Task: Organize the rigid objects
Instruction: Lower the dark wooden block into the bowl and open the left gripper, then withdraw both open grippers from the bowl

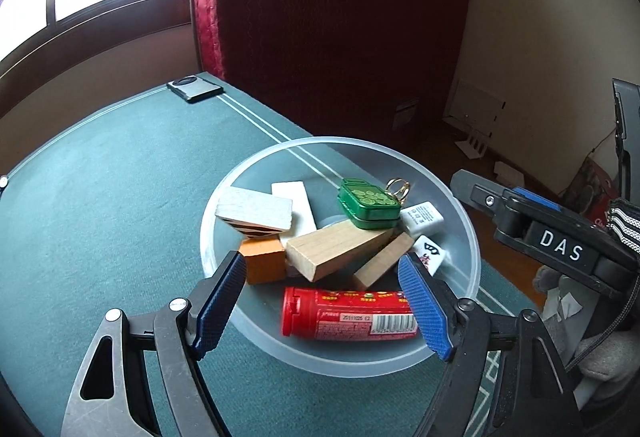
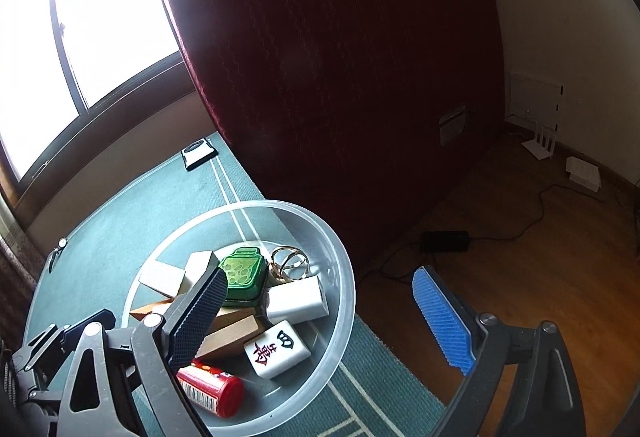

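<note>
A clear round bowl [image 1: 460,205] near the table's right edge holds wooden blocks [image 1: 340,249], mahjong tiles [image 2: 278,349], a green tin [image 1: 368,203] and a red tube [image 1: 348,313] lying on its side.

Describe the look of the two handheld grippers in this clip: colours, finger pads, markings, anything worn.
Both are black-and-grey metal frames with silver pivot screws and ridged blue pads. The left gripper shows two blue fingertips. The right gripper carries white "DAS" lettering on its body, seen from the left camera, beside a striped black-and-white strap and a grey sleeve or glove.

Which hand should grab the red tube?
Probably left. The left gripper hangs open right over the red tube in the bowl. The right gripper is open off toward the bowl's edge.
</note>
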`<action>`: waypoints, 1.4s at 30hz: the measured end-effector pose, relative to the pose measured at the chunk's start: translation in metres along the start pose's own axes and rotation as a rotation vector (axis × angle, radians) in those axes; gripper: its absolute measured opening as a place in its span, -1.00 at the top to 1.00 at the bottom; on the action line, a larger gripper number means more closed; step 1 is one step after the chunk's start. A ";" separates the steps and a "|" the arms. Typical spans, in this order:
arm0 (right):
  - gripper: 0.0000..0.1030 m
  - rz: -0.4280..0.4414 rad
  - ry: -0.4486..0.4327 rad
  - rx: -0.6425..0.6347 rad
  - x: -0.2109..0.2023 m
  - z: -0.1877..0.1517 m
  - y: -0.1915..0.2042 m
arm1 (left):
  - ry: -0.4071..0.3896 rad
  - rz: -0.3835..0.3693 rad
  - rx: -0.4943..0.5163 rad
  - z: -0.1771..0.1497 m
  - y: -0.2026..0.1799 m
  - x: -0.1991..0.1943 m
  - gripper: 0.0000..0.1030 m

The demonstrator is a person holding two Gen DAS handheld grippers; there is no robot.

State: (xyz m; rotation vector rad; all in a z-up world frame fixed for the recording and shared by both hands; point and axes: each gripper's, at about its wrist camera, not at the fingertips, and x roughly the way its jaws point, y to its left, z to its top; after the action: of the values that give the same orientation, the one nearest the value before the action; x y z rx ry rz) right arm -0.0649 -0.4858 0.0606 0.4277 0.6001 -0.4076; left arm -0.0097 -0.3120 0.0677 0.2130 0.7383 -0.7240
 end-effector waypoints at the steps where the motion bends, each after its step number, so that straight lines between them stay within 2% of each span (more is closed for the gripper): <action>1: -1.00 0.002 -0.001 -0.005 -0.002 -0.001 0.001 | -0.003 0.020 -0.004 0.000 0.003 -0.002 -0.60; 5: -0.99 -0.001 0.007 -0.030 -0.004 -0.005 0.004 | -0.030 0.082 -0.047 -0.003 0.017 -0.013 -0.75; 10: -0.99 -0.019 0.014 -0.061 -0.011 -0.011 0.005 | -0.065 0.138 -0.088 -0.007 0.030 -0.028 -0.78; 14: -0.99 -0.031 0.015 -0.118 -0.018 -0.018 0.012 | -0.085 0.189 -0.084 -0.009 0.031 -0.037 -0.83; 21: -0.99 -0.004 0.018 -0.175 -0.032 -0.027 0.024 | -0.117 0.321 -0.049 -0.012 0.027 -0.054 -0.93; 28: -0.99 -0.024 -0.023 -0.238 -0.043 -0.032 0.038 | -0.134 0.369 -0.048 -0.014 0.025 -0.064 -0.94; 34: -0.99 -0.064 -0.092 -0.291 -0.051 -0.035 0.047 | -0.145 0.400 -0.050 -0.016 0.022 -0.073 -0.94; 42: -0.99 -0.048 -0.132 -0.307 -0.059 -0.034 0.050 | -0.164 0.462 -0.034 -0.017 0.018 -0.084 -0.95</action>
State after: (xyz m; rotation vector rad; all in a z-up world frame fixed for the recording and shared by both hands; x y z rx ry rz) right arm -0.1006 -0.4128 0.0847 0.0917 0.5342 -0.3789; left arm -0.0502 -0.2473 0.1111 0.2780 0.5171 -0.2852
